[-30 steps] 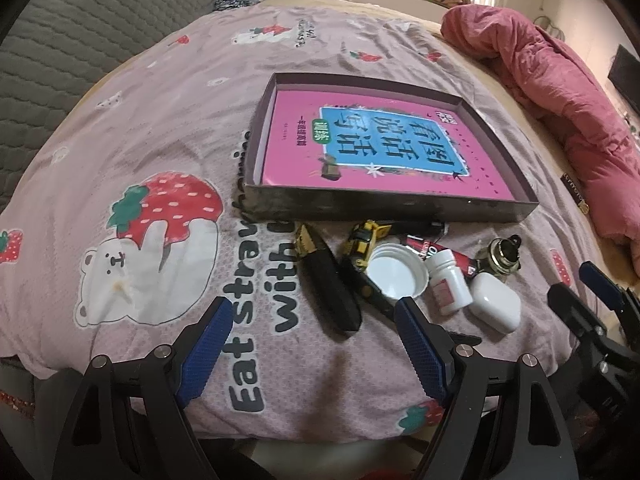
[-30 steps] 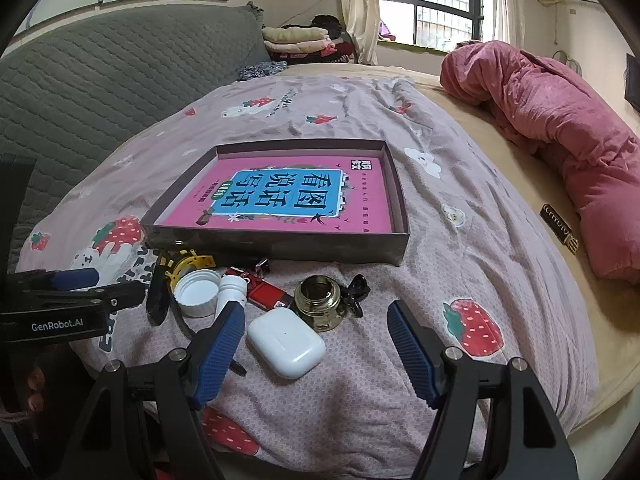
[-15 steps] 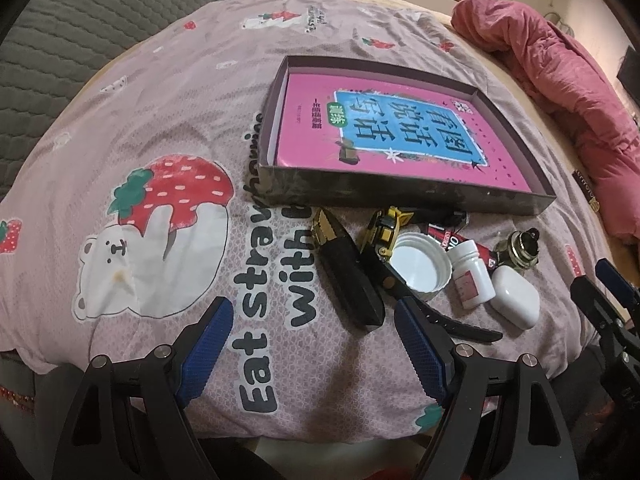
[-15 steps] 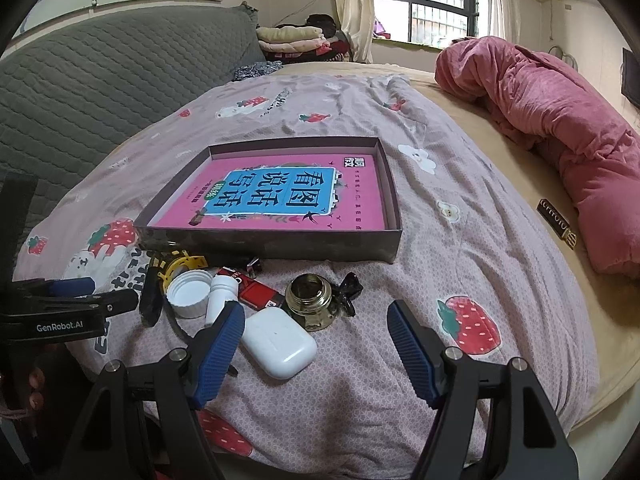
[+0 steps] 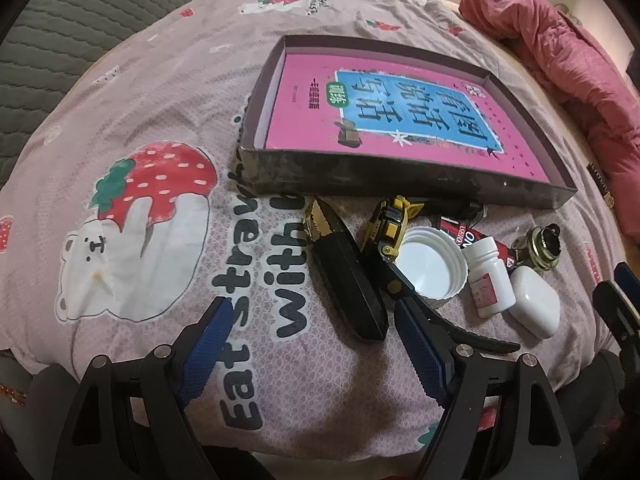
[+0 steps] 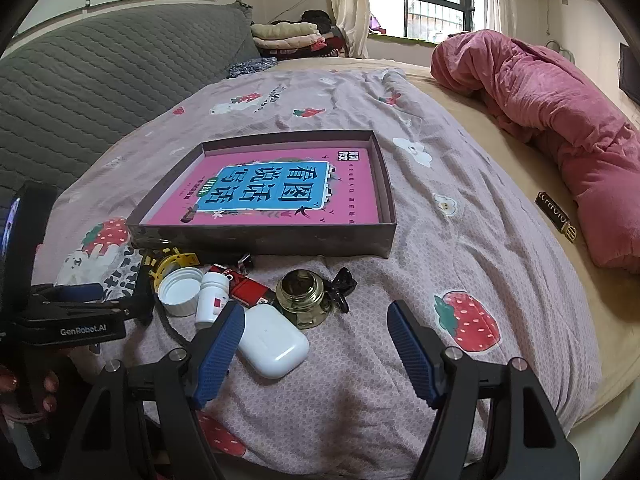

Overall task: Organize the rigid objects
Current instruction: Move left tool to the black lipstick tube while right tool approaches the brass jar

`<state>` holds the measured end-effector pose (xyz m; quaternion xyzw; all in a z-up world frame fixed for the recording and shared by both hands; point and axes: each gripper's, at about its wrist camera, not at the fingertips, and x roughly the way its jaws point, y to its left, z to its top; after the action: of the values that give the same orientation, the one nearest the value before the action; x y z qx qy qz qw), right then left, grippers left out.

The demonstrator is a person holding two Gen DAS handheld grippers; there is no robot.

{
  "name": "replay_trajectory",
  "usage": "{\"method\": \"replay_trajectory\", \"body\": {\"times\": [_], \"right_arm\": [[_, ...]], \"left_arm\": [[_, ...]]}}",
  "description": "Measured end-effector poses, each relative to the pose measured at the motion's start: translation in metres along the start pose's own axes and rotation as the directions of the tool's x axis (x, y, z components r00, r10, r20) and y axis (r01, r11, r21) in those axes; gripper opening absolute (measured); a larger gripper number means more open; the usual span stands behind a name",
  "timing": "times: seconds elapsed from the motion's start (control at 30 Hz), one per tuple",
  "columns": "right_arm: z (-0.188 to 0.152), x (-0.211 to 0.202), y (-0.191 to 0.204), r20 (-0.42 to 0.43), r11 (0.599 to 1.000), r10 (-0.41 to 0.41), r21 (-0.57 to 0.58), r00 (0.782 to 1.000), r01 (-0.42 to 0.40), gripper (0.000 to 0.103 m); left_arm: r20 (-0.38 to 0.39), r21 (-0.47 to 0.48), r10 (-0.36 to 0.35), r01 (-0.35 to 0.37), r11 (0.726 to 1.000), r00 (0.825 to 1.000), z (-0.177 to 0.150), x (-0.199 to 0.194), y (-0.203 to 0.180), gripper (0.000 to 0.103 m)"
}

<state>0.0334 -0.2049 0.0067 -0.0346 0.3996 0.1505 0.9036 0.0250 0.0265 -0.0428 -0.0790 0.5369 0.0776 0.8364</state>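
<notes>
A: What sits nearest, and what can't you make out?

B: Nearest the left gripper (image 5: 308,344), whose blue pads stand spread with nothing between them, a black case with a gold end (image 5: 344,276) lies on the bedsheet (image 5: 152,120). Its right pad covers part of a long black handle (image 5: 464,330), so I cannot tell what that tool is. The yellow-and-black item (image 5: 390,226) beyond it is half under other pieces.

A: And on the right side?

B: The right gripper (image 6: 316,354) is also spread wide and empty, low over the sheet. Its left pad overlaps the edge of the white earbud case (image 6: 274,346). Just past that stand a small white bottle (image 6: 212,294), an upturned white cap (image 6: 180,290) and a brass jar (image 6: 304,298), with a black clip (image 6: 342,284) touching the jar. A red packet (image 6: 250,290) is mostly hidden behind the bottle; its print is unreadable.

A: Anything of the person?

B: Only fingers (image 6: 24,390) at the left edge of the right wrist view, wrapped round the other tool's handle.

A: Farther back?

B: A shallow dark box (image 6: 268,236) holding a pink book (image 6: 276,190) lies just behind the clutter. Well right, a small black-and-gold object (image 6: 556,216) lies beside a rumpled pink blanket (image 6: 560,120). A grey quilted headboard (image 6: 100,96) is at left.
</notes>
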Motion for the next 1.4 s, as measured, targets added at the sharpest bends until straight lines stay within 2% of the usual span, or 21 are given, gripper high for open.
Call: {"method": "replay_trajectory", "body": {"times": [0.17, 0.5, 0.7, 0.77, 0.83, 0.97, 1.03, 1.1, 1.4], "right_arm": [[-0.001, 0.004, -0.004, -0.006, 1.000, -0.006, 0.009, 1.000, 0.006, 0.073], [-0.001, 0.019, -0.019, -0.033, 0.999, -0.025, 0.046, 0.999, 0.027, 0.073], [0.001, 0.025, 0.000, -0.028, 0.998, -0.004, -0.069, 1.000, 0.003, 0.072], [0.000, 0.032, 0.006, -0.046, 0.996, 0.011, -0.091, 0.999, -0.015, 0.068], [-0.001, 0.039, 0.006, -0.076, 0.996, 0.030, -0.081, 0.997, -0.036, 0.058], [-0.001, 0.046, 0.001, -0.092, 0.997, 0.049, -0.058, 0.995, -0.055, 0.047], [-0.001, 0.048, -0.002, -0.099, 0.996, 0.072, -0.037, 0.993, -0.076, 0.043], [-0.001, 0.050, -0.003, -0.104, 0.995, 0.093, -0.022, 0.990, -0.095, 0.043], [0.004, 0.064, 0.003, -0.116, 0.993, 0.099, -0.048, 0.988, -0.105, 0.043]], "left_arm": [[-0.015, -0.004, 0.029, -0.029, 1.000, 0.999, 0.003, 0.010, -0.001, 0.084], [-0.026, -0.014, 0.028, -0.028, 1.000, 0.999, 0.009, 0.017, 0.008, 0.084], [-0.029, -0.012, 0.014, -0.015, 1.000, 0.999, 0.010, 0.015, 0.016, 0.083], [-0.025, -0.011, 0.003, -0.004, 1.000, 1.000, 0.009, 0.013, 0.018, 0.079], [-0.017, 0.000, -0.008, 0.008, 1.000, 1.000, 0.009, 0.011, 0.018, 0.069], [-0.013, 0.011, -0.031, 0.032, 0.999, 0.999, 0.010, 0.009, 0.017, 0.060], [-0.010, 0.015, -0.044, 0.044, 0.999, 0.999, 0.011, 0.007, 0.016, 0.050], [-0.008, 0.023, -0.054, 0.054, 0.998, 0.998, 0.012, 0.007, 0.013, 0.046], [-0.012, 0.021, -0.066, 0.067, 0.998, 0.998, 0.016, 0.012, 0.010, 0.045]]}}
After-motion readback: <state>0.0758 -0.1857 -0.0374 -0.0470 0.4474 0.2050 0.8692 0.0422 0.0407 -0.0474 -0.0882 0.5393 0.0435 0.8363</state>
